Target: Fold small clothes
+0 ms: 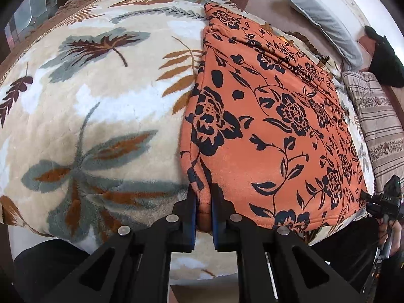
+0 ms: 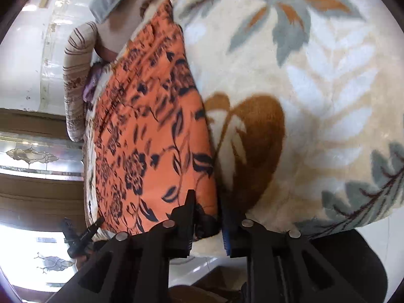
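Observation:
An orange garment with a black flower print (image 1: 272, 116) lies flat and folded on a cream leaf-patterned blanket (image 1: 101, 106). My left gripper (image 1: 204, 214) is shut on the garment's near left corner at the blanket's front edge. In the right wrist view the same garment (image 2: 151, 131) runs away from me, and my right gripper (image 2: 207, 217) is shut on its near corner. The right gripper also shows at the right edge of the left wrist view (image 1: 383, 202). The left gripper shows at the lower left of the right wrist view (image 2: 80, 234).
The blanket (image 2: 303, 88) covers a bed. A grey pillow (image 1: 323, 20) and a striped cushion (image 1: 378, 126) lie beyond the garment to the right. A dark cloth (image 1: 383, 58) hangs at the far right. A striped bolster (image 2: 75, 80) lies at the bed's far end.

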Demonstrator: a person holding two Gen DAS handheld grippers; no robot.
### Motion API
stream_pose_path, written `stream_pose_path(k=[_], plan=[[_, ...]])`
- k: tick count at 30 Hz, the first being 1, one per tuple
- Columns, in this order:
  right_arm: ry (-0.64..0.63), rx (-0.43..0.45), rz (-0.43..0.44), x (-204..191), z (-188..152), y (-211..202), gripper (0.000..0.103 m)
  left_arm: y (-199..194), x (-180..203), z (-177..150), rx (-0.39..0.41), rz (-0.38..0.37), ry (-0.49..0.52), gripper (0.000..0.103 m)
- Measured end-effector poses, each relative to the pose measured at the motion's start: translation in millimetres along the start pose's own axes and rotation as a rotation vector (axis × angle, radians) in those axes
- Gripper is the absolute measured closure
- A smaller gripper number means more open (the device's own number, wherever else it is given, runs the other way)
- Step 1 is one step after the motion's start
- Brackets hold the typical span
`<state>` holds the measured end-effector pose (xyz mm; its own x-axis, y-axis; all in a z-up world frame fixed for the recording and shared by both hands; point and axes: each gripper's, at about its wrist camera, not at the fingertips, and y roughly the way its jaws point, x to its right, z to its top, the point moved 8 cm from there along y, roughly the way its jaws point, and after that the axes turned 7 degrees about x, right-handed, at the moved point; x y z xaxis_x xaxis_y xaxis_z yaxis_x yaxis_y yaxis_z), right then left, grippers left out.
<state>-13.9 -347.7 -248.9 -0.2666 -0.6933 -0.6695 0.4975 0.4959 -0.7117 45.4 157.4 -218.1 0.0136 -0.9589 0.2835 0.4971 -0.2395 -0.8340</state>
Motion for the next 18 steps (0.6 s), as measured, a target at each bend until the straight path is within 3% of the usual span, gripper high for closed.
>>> stream_pose_path(k=[3, 8, 10, 14, 18], plan=[[-0.014, 0.004, 0.017, -3.4, 0.6, -2.9, 0.094, -4.4, 0.7, 3.1, 0.010, -0.011, -0.001, 0.095], [-0.012, 0.109, 0.141, -33.5, 21.3, -31.7, 0.094, -41.2, 7.5, 30.0, 0.126, -0.062, -0.002, 0.095], [-0.033, 0.118, 0.145, -38.6, 28.7, -34.5, 0.094, -36.0, 6.5, 32.8, 0.111, -0.046, 0.009, 0.095], [0.010, 0.056, 0.117, -22.2, 27.3, -8.4, 0.094, -7.9, -0.5, 23.3, 0.018, -0.006, 0.009, 0.095], [0.006, 0.062, 0.147, -27.3, 32.3, -7.7, 0.094, -18.9, 11.4, 43.4, 0.063, -0.033, 0.039, 0.095]])
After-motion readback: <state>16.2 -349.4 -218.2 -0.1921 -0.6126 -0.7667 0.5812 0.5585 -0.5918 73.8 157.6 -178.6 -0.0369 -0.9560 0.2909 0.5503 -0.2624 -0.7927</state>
